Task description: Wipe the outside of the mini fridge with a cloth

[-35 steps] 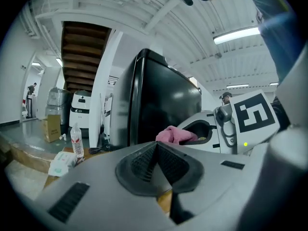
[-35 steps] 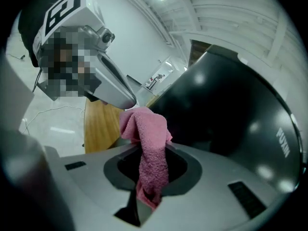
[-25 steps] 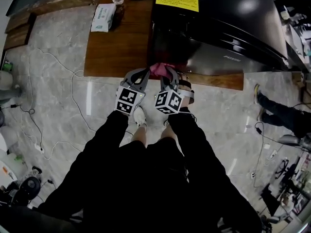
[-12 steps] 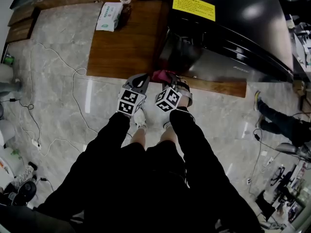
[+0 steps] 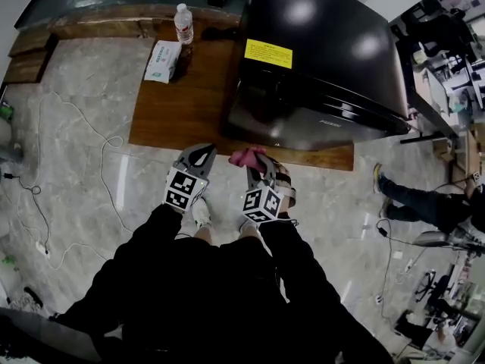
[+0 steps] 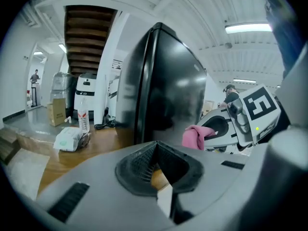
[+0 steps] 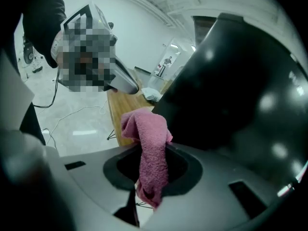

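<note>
The grey marble floor point(image 5: 76, 127) fills the left and bottom of the head view. The black fridge point(image 5: 326, 59) takes the upper right, standing on the right part of a low wooden desk point(image 5: 182, 105) at top centre. In the left gripper view the fridge point(image 6: 163, 85) rises through the middle with the desk point(image 6: 91, 148) at lower left. In the right gripper view the fridge point(image 7: 240, 90) covers the right half.

My two grippers sit side by side at the centre of the head view, at the desk's near edge, just below the fridge's lower left corner. My left gripper point(image 5: 200, 153) has its jaws together with nothing in them, as its own view shows point(image 6: 156, 148). My right gripper point(image 5: 258, 165) has its jaws clamped on the pink cloth point(image 5: 244, 156). In the right gripper view point(image 7: 153, 153) the cloth point(image 7: 149, 138) stands up from the jaws in a folded bunch, close to the fridge's edge. I cannot tell whether it touches. From the left gripper the cloth point(image 6: 194, 137) shows at centre right, before the fridge's front.

Someone's leg point(image 5: 402, 196) lies at the right edge. A white cable point(image 5: 98, 150) trails over the floor at left. A white pack point(image 5: 162, 61) lies at the desk's upper left, a bottle point(image 5: 183, 23) just above it. A yellow label point(image 5: 267, 53) sits on the fridge top.
</note>
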Demonstrator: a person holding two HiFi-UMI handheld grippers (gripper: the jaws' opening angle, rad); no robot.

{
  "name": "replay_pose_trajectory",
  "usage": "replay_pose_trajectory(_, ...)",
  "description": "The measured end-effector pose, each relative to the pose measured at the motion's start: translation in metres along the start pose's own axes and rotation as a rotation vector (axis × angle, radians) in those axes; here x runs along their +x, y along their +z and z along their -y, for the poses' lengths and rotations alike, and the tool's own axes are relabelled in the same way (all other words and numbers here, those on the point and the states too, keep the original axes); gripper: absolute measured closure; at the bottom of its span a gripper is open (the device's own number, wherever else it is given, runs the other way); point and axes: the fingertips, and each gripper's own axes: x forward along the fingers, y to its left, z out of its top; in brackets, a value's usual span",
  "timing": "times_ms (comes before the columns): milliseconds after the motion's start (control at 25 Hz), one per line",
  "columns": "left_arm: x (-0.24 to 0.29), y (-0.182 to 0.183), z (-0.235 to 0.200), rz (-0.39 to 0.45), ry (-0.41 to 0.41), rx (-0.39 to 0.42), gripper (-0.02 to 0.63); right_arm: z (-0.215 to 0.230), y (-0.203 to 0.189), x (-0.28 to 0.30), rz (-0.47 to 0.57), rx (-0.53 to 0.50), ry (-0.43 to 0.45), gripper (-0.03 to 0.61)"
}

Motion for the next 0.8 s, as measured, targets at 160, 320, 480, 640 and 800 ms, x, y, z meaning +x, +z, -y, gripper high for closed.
replay_pose_trajectory(160, -0.003, 0.043, 0.051, 0.054, -0.053, 0.028, 0.607, 0.034, 0.000, -0.057, 0.040, 0.033, -0.082, 0.494)
replay_pose_trajectory(320, 0.005, 0.089, 0.097, 0.123, -0.098, 0.021, 0.607, 0.079, -0.007, -0.103, 0.067, 0.049, -0.171, 0.494)
replay_pose_trajectory(480, 0.014, 0.147, 0.144, 0.203, -0.139, 0.068, 0.607, 0.136, -0.016, -0.159, 0.094, 0.069, -0.285, 0.493)
replay_pose_trajectory(640, 0.022, 0.217, 0.190, 0.290, -0.157, 0.128, 0.607, 0.208, -0.026, -0.210, 0.130, 0.075, -0.405, 0.492)
replay_pose_trajectory(800, 0.037, 0.257, 0.226, 0.346, -0.171, 0.210, 0.607, 0.260, -0.037, -0.229, 0.145, 0.054, -0.482, 0.492)
